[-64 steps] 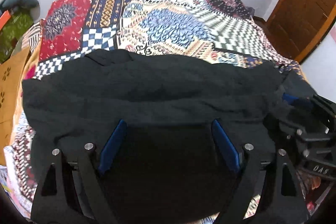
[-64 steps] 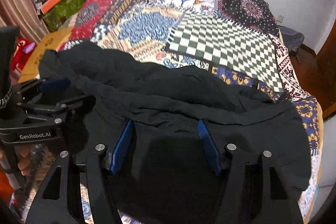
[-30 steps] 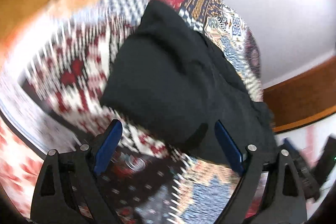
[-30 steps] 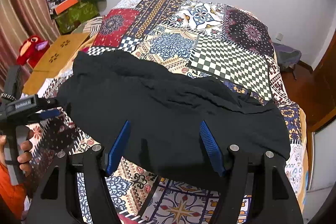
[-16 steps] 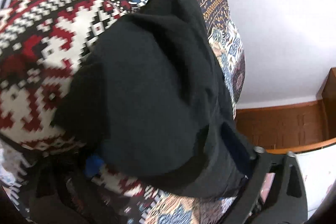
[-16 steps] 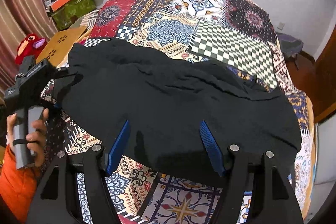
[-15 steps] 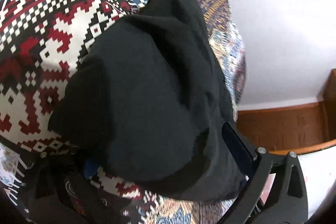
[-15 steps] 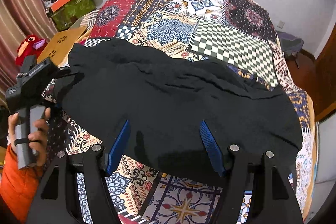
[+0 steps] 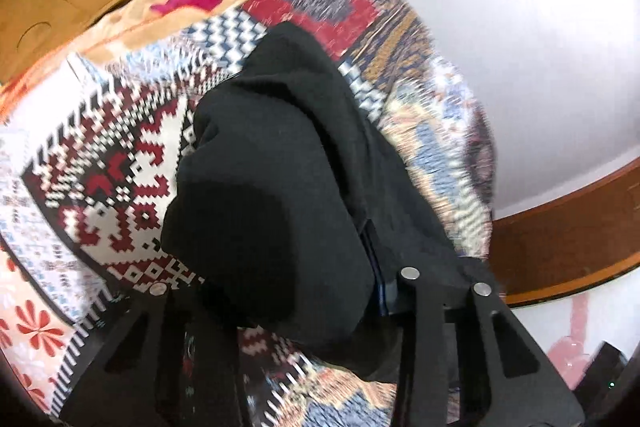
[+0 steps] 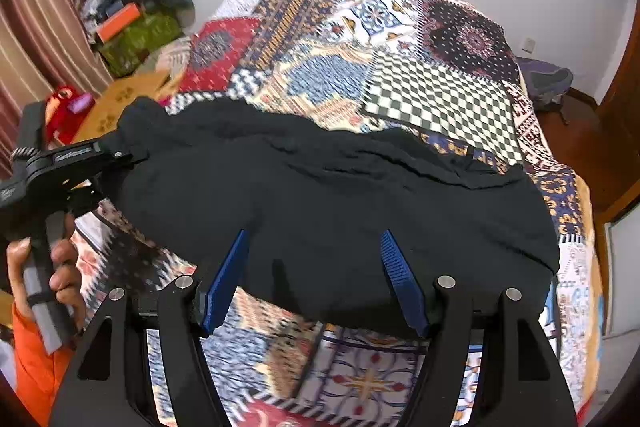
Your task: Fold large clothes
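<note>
Patchwork bed: your left tool is closing on the black garment; your right tool hovers wide, empty.

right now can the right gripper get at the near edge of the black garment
Probably yes: the right gripper has its jaws apart, and the black garment has its near edge lying between the fingers on the quilt, with nothing in between.

A patchwork bedspread covers the bed ahead of the right tool. Far left of it hang striped curtains, with a red toy, a wooden board and a green box stacked with clutter. Far right stands a wooden door.
</note>
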Action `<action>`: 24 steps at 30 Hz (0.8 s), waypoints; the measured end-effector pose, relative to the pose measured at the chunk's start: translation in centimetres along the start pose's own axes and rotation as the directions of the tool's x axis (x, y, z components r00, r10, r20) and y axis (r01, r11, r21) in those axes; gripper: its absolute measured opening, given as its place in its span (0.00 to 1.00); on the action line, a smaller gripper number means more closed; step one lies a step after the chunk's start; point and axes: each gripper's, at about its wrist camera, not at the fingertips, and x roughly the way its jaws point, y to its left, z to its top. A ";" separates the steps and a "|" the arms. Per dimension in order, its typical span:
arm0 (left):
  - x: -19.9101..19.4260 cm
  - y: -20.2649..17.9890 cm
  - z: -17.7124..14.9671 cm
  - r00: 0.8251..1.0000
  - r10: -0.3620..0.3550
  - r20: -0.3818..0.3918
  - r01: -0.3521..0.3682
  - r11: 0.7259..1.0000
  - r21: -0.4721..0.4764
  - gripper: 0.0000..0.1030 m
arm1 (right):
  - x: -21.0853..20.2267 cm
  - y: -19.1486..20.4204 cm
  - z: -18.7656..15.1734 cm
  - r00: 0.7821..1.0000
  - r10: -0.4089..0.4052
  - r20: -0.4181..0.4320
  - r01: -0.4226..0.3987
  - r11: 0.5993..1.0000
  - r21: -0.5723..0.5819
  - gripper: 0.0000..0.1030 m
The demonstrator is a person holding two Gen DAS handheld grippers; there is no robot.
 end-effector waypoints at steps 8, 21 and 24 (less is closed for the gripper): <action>-10.8 -0.1 0.2 0.971 0.012 0.240 -0.031 0.997 0.074 0.35 | 3.7 4.8 0.6 0.990 0.134 -0.039 -0.135 0.991 0.001 0.63; -12.5 -6.8 -2.6 0.942 0.062 0.329 -0.178 0.925 0.334 0.35 | 7.2 6.5 0.3 0.945 0.264 -0.192 -0.281 0.957 -0.067 0.72; -11.9 -9.5 -3.7 0.938 0.049 0.342 -0.194 0.894 0.404 0.35 | 4.5 3.2 0.2 0.906 0.406 -0.120 -0.394 0.912 0.115 0.72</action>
